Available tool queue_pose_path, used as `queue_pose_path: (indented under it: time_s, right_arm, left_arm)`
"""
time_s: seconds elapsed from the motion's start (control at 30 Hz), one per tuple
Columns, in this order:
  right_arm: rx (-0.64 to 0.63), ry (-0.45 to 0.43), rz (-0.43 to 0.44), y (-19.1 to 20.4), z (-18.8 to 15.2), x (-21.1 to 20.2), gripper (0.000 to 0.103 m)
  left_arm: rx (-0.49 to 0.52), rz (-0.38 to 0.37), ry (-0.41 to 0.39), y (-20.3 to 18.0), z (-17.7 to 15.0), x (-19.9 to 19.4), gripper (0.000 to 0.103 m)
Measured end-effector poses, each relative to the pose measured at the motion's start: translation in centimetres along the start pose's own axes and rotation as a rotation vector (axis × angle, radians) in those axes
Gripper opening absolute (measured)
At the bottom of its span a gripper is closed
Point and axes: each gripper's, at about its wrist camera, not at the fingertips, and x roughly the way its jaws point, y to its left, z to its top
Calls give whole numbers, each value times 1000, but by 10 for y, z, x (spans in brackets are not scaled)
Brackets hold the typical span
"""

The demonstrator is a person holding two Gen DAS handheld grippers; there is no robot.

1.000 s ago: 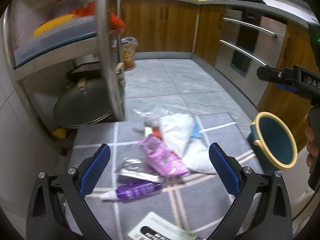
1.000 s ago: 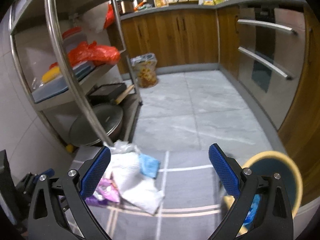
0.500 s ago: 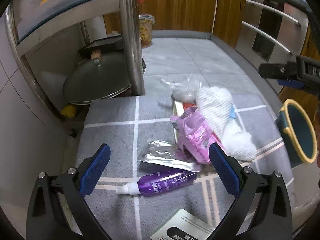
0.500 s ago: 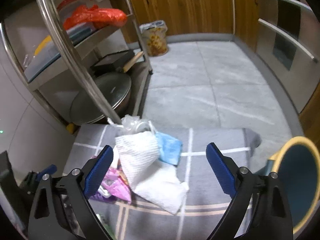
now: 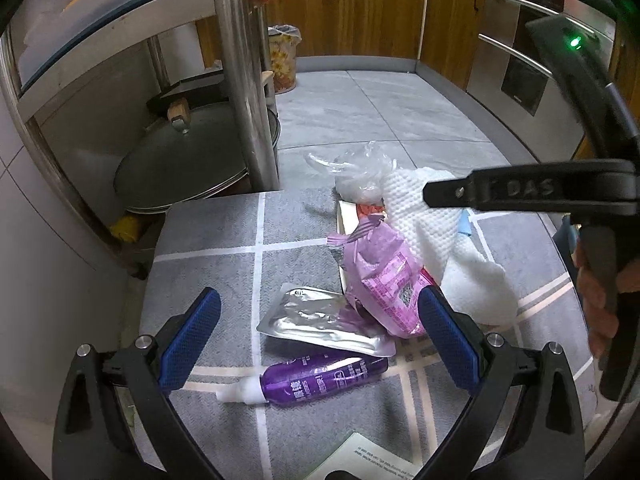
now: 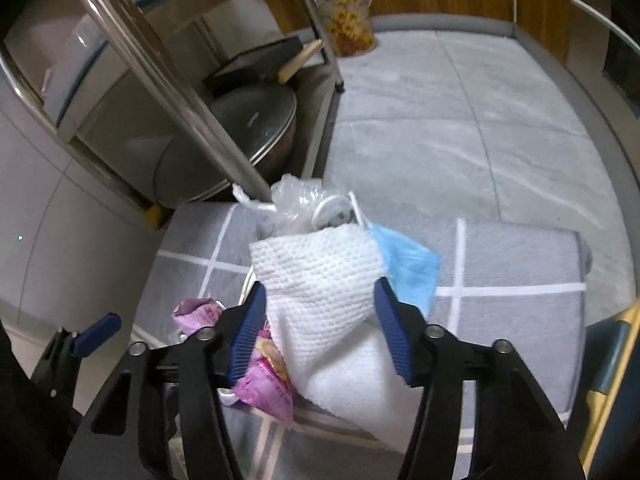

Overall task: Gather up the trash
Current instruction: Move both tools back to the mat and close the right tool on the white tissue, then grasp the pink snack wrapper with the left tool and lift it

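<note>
- Right gripper (image 6: 320,308) is seen with its blue pads on either side of the white paper towel (image 6: 320,280); its jaws have just been closing, and the left pad lies against the towel's edge, though it cannot be told whether the right pad presses on it.
- Left gripper (image 5: 318,340) is held wide apart above the mat with nothing between its pads, the silver foil pouch (image 5: 320,320) and the purple bottle (image 5: 320,376) lying below the gap.
- A grey mat with white lines (image 5: 224,256) is spread on the grey tiled floor (image 5: 384,112), and all the trash is heaped on it.
- A steel shelf rack (image 5: 244,80) is seen at the far left, its post standing at the mat's far edge; a large lidded pan (image 5: 180,168) is stored on its lowest level.
- The paper towel is draped over the far right part of the heap, with a blue face mask (image 6: 408,268) just beside it on the right and partly tucked under it.
- A crumpled clear plastic bag (image 5: 360,172) is found at the far end of the heap, touching the towel.
- A pink snack wrapper (image 5: 384,276) lies left of the towel, overlapping the foil pouch.
- The purple bottle is laid on its side nearest the left gripper, its white cap pointing left.
- A printed leaflet (image 5: 368,460) is partly seen at the near edge of the left wrist view.
- A hand (image 5: 600,300) is seen at the right edge, wrapped around the right gripper's handle.
</note>
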Motion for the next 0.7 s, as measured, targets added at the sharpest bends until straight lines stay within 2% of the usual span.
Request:
queue_pose_path:
  time_s: [0.07,0.2,0.33,0.43,0.6,0.7]
  right_arm:
    - [2,19,19,1,1,7,25]
    - [-10,34,48,5,0,5,5]
    - [0,18,58,5,0,-13,3]
    - [8,12,59,-1,-2,-30,3]
    - [41,4,80,-16,-4,-53,3]
    - [56,-14,73,-25,-4,-62,3]
  left_arm:
    - [1,-4,0,0,1,1,97]
    - [-2,-17,4,-1,2,5,97]
    - [-13,-53,6,-3,6,10,95]
    - [-11,-79,21,-8,6,15,85]
    - [-20,-122,12,-16,11,18,80]
    - [-31,-163,21,-22,14,25,70]
